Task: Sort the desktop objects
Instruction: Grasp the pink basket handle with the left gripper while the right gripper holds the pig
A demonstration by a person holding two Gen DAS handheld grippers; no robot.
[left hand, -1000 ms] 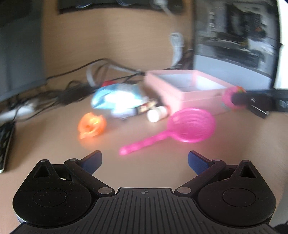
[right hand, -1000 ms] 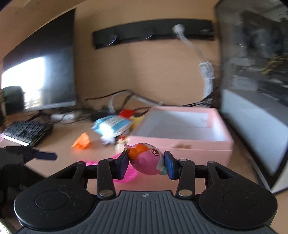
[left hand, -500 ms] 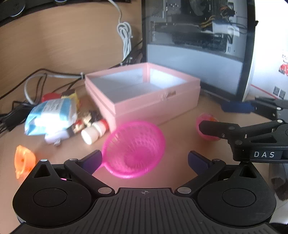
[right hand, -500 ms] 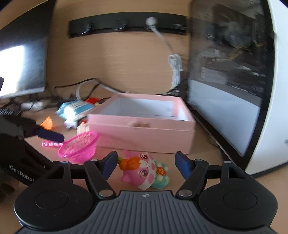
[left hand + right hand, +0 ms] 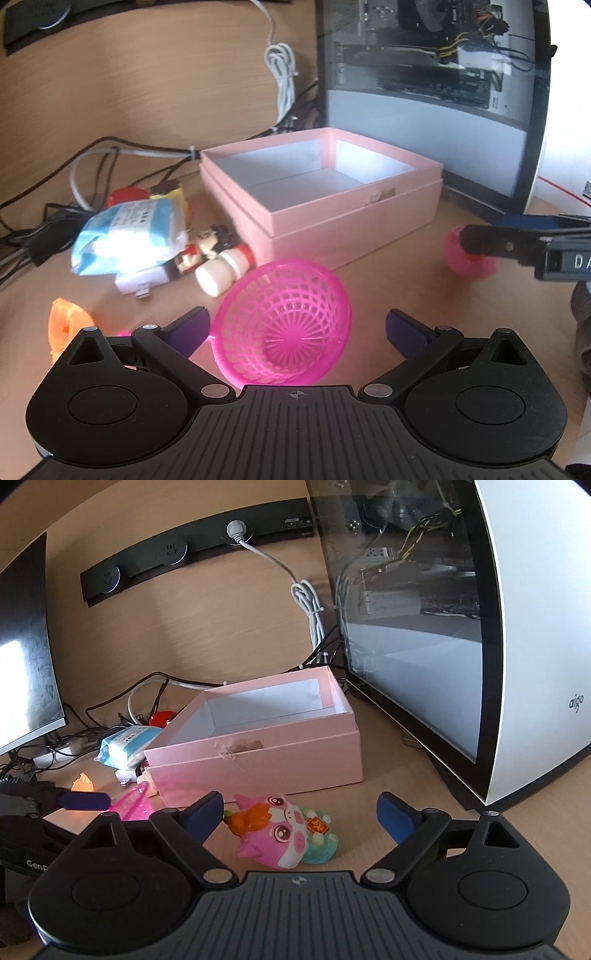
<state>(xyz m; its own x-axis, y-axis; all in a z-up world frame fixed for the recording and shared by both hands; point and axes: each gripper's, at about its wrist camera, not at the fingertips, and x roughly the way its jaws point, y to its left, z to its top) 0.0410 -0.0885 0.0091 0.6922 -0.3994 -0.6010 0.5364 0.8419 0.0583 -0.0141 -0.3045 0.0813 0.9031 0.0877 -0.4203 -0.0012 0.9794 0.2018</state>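
A pink open box (image 5: 321,199) stands on the wooden desk; it also shows in the right wrist view (image 5: 258,746). My left gripper (image 5: 297,328) is open, with the bowl of a pink plastic strainer (image 5: 284,325) lying between its fingers on the desk. My right gripper (image 5: 301,810) is open, with a pink pig toy (image 5: 284,830) lying on the desk between its fingers, in front of the box. The toy (image 5: 469,258) shows in the left wrist view, partly hidden behind the right gripper's finger.
Left of the box lie a blue-white tissue pack (image 5: 129,236), a small white bottle (image 5: 221,273), a small figure (image 5: 210,240) and an orange toy (image 5: 66,325). A computer case (image 5: 461,627) stands right of the box. Cables (image 5: 92,173) and a monitor (image 5: 22,657) are at the back left.
My right gripper opened and let go of the pig toy, which now lies on the desk. My left gripper moved forward around the strainer bowl.
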